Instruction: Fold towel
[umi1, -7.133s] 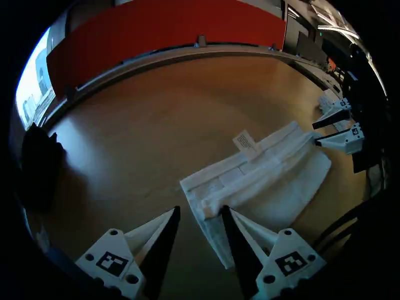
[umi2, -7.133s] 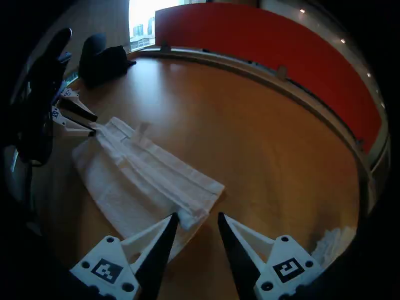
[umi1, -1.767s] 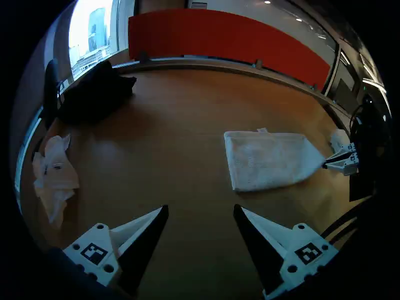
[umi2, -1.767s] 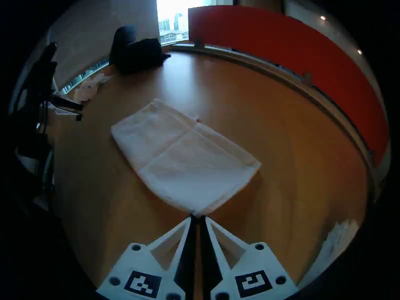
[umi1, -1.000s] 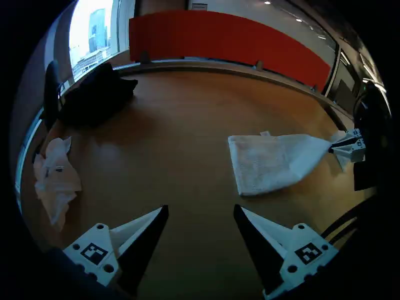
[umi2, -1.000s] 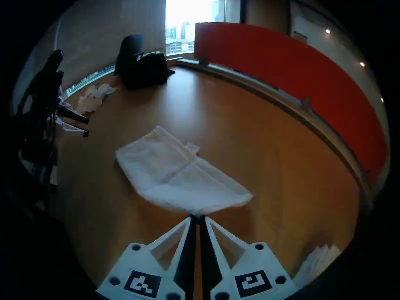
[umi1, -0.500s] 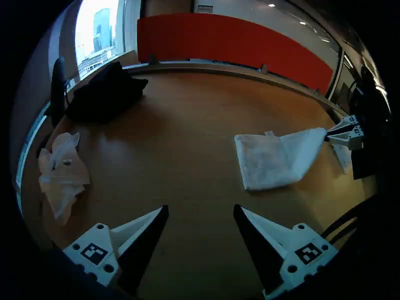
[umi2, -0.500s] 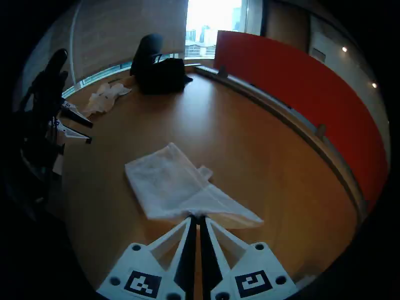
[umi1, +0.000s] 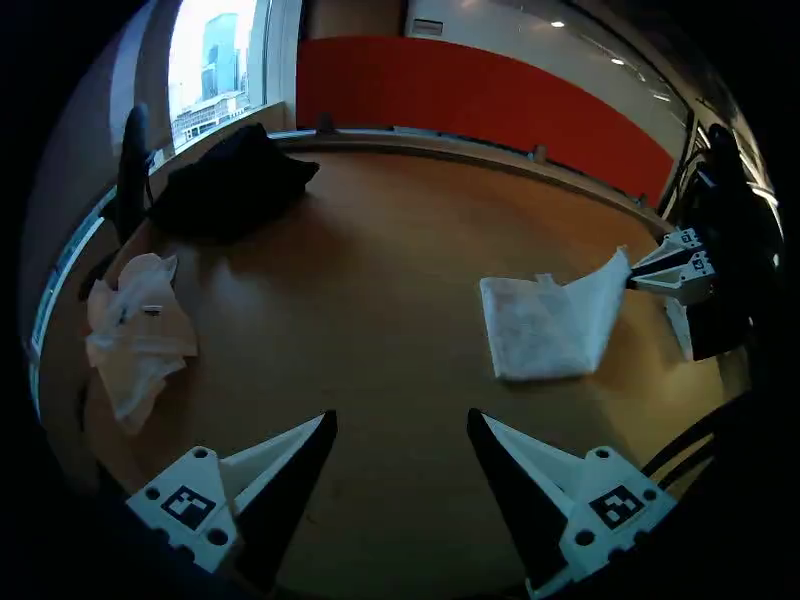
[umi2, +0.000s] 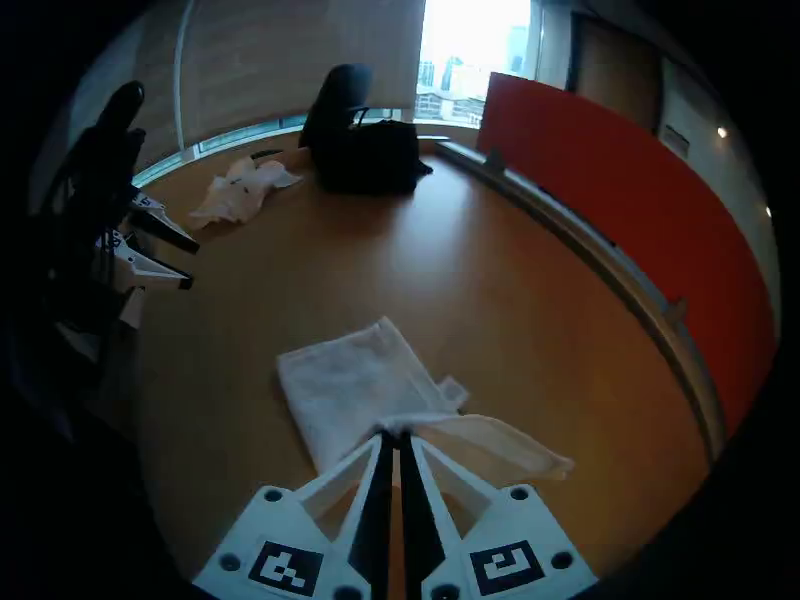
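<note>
**One pinched corner, nothing holding the rest**

The right hand-held gripper (umi2: 392, 440) has its fingers pressed together on one corner of the white towel (umi2: 350, 385) and holds that corner raised off the bench (umi1: 380, 250). The rest of the towel lies flat at the lower centre of the right gripper view. The left hand-held gripper (umi1: 400, 420) has its fingers wide apart with nothing between them, low in its own frame and well away from the cloth.

The main risk is a crooked fold. With one corner carried, the lifted flap sags to a point, so its free edge may land skewed or bunched. The pinch takes little fabric, and a quick pull could tug the corner out. Nothing pins the lower layer, so on the smooth wood the whole towel could slide along instead of folding over.
</note>
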